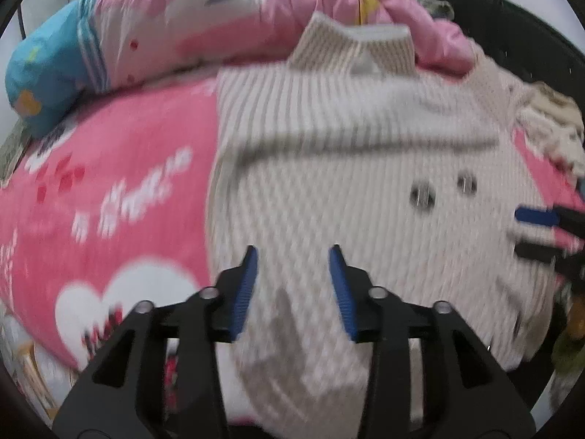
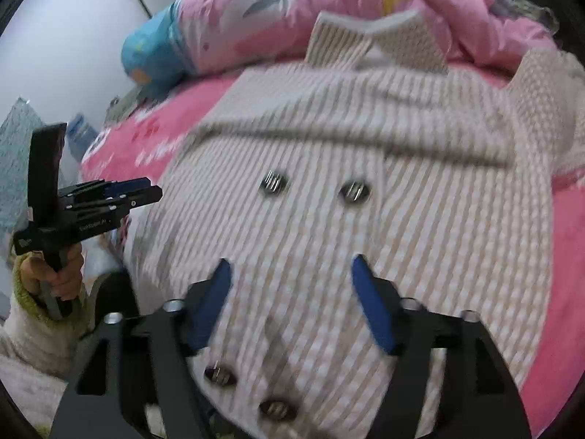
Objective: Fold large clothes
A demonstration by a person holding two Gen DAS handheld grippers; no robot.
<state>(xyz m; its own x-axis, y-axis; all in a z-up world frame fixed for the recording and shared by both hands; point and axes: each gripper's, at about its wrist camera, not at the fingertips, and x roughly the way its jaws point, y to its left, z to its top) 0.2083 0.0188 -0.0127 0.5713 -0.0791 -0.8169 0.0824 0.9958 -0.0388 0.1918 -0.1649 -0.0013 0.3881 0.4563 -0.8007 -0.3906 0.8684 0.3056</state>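
Cream ribbed sweater (image 1: pixel 365 153) lying flat on a pink blanket (image 1: pixel 120 190), collar touching a bunched pink quilt (image 1: pixel 204 25), left gripper (image 1: pixel 292 285) and right gripper (image 2: pixel 290 300) hovering above it, jaws parted, gripping nothing.

Cream ribbed knit sweater (image 2: pixel 365 219) spread flat on a bright pink printed blanket (image 2: pixel 563 292), high collar (image 2: pixel 376 42) toward a rumpled pale pink quilt (image 2: pixel 292 18). Four dark round metal buttons (image 2: pixel 273 184) down the front. Right black gripper with blue pads (image 2: pixel 292 303) above the lower front, jaws apart, nothing between. Left black gripper (image 2: pixel 142 188) at the left edge, gripped by a hand (image 2: pixel 58 274) in a green-cuffed fleece sleeve (image 2: pixel 25 292)
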